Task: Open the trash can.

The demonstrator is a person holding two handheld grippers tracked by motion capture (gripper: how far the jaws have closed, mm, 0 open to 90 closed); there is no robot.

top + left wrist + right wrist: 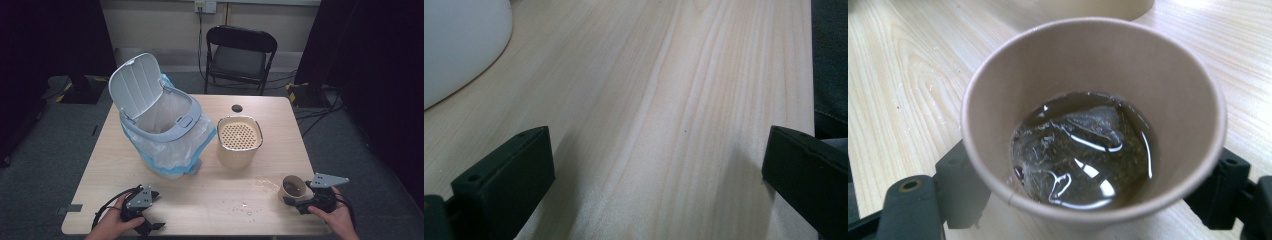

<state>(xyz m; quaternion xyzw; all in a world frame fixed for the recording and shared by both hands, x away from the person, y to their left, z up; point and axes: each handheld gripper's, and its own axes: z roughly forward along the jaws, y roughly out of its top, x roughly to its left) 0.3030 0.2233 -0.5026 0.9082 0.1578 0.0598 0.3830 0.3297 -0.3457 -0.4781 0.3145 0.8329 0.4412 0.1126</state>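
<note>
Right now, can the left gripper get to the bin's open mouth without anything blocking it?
Probably yes: the left gripper is open and empty, with bare table between it and the bin, whose lid stands up.

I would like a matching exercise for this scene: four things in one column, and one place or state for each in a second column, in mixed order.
Things:
1. cup
2. bin
3. strainer pot
4. left gripper

States:
a. lid up, lined with a plastic bag
b. open above bare table
c. between the right gripper's jaws, holding dark liquid
d. perforated insert on top, at mid-table

Pairs: 1-c, 2-a, 3-d, 4-b
</note>
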